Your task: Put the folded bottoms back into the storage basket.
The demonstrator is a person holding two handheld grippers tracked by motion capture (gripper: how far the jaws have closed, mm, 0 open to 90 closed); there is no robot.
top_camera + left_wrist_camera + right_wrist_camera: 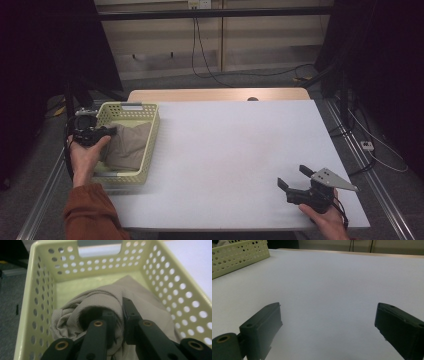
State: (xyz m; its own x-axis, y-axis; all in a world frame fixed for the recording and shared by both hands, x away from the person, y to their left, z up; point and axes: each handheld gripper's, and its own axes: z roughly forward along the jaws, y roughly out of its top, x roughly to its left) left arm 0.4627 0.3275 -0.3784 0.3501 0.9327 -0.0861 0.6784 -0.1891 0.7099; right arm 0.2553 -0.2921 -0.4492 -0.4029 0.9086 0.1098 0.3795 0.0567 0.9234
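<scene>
The left gripper [120, 315] is down inside the pale yellow-green perforated plastic basket [148, 145] at the table's left edge, its 2 black jaws pinched together on a bunched fold of the crumpled grey-beige woven cloth [100, 300]. The cloth sits in the basket's near half, heaped up, with bare floor showing toward the far wall with its handle slot.

Doing this step well looks like a matter of the bite: the jaws have only a ridge of fabric, so a straight, slow lift would keep the fold from sliding out, and staying central keeps the trailing cloth off the holed side walls, where it might snag. The basket is light plastic and could ride up with the cloth.

The fabric has a fine mesh-like weave, soft and limp, creased into rounded folds. The basket is rigid, smooth, rows of round holes on every wall.

Over at the near right, the right gripper [327, 322] rests low over the smooth white tabletop [240, 145], jaws spread wide with nothing between them, well apart from the basket.
</scene>
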